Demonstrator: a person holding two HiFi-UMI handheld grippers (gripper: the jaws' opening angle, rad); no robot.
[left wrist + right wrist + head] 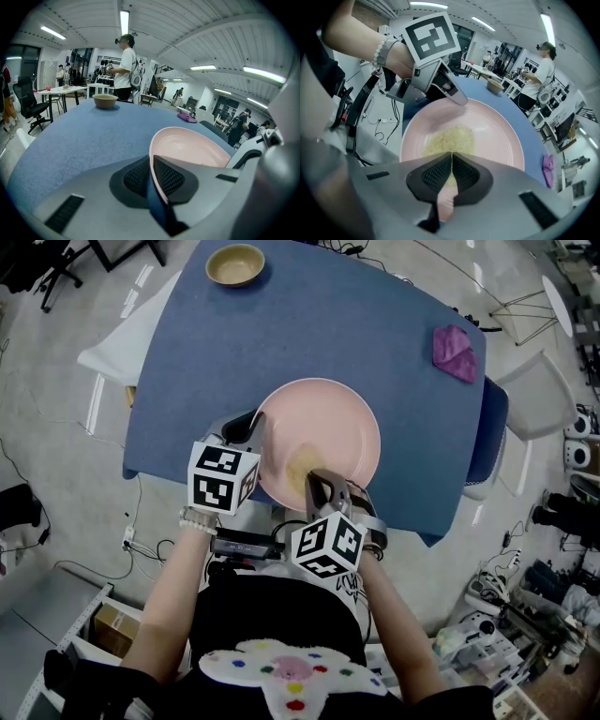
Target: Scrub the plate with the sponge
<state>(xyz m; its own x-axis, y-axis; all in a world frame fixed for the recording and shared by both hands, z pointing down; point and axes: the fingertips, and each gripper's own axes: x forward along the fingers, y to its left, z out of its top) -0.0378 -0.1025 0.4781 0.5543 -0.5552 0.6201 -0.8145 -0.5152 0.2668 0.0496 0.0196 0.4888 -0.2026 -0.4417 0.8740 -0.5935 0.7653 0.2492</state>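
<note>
So, mid-scrub by the look | left gripper clamped on near rim of pink plate, pinning it to blue table | right gripper pinched tight on yellow sponge, pressed flat inside plate | no suds visible, hard to call the amount left

We see a round pink plate on the blue worktop near its front edge, rim pinched in the left tongs. A pale-yellow sponge (thin, almost cloth-like) lies flat inside it, its near edge nipped by the right tongs.
</note>
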